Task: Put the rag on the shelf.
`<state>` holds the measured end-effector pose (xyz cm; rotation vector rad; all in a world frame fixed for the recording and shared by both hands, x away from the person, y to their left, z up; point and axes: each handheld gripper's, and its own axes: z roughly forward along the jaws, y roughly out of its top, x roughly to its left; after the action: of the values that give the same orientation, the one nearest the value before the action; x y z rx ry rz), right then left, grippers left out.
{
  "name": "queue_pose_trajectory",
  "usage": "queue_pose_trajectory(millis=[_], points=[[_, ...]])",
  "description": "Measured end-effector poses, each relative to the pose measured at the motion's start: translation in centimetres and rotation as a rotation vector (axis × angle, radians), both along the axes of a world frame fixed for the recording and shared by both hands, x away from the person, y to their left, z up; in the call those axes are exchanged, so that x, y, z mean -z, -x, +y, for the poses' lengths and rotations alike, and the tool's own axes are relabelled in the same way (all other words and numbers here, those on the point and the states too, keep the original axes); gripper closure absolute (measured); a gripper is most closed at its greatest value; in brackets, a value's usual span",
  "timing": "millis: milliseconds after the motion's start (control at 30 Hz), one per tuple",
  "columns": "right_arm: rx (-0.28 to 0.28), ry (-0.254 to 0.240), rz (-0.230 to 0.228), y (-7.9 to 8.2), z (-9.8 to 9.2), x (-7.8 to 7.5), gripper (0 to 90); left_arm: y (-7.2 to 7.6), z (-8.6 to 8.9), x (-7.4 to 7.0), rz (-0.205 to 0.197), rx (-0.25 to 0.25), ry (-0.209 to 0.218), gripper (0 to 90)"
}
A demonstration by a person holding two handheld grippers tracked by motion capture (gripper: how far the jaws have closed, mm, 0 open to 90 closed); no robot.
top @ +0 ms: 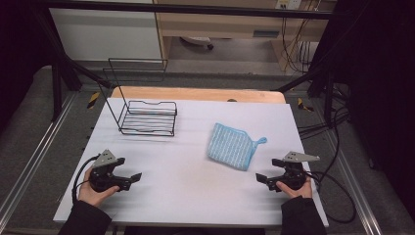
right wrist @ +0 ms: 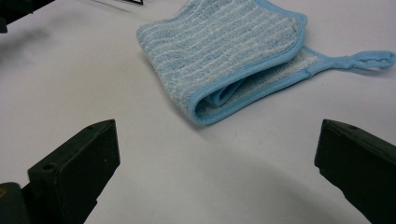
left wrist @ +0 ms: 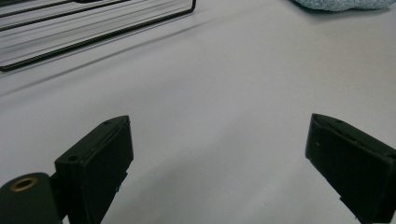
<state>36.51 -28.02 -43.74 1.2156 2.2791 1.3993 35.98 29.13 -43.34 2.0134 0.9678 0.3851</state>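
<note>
Folded blue-and-white striped cloth [top: 230, 146] lies flat on the white tabletop [top: 186, 181], right of centre, hanging loop [top: 261, 141] pointing right. In the right gripper view its open folded edge [right wrist: 219, 100] faces the camera; inner layers are in shadow, hard to make out. Right gripper [top: 262, 178] rests near the right front edge, just near-right of the cloth, apart from it, jaws spread wide with nothing between. Left gripper [top: 133, 179] at the left front, well apart from the cloth, jaws likewise spread and empty. Black wire rack [top: 147, 117] stands far left; in the left gripper view it is cut off at the top edge [left wrist: 93, 28].
</note>
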Motion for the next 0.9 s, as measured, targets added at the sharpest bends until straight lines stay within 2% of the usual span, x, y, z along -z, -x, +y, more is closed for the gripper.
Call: queue_pose_trajectory(millis=[433,900], points=[[-0.001,0.023,-0.002,-0.1,1.0,0.0,0.8,0.0,0.0,0.1,-0.003,-0.001,-0.004,8.1],[0.001,0.084,-0.014,-0.6,3.9,-0.2,1.9,0.1,-0.1,0.1,-0.008,-0.008,-0.010,7.5]])
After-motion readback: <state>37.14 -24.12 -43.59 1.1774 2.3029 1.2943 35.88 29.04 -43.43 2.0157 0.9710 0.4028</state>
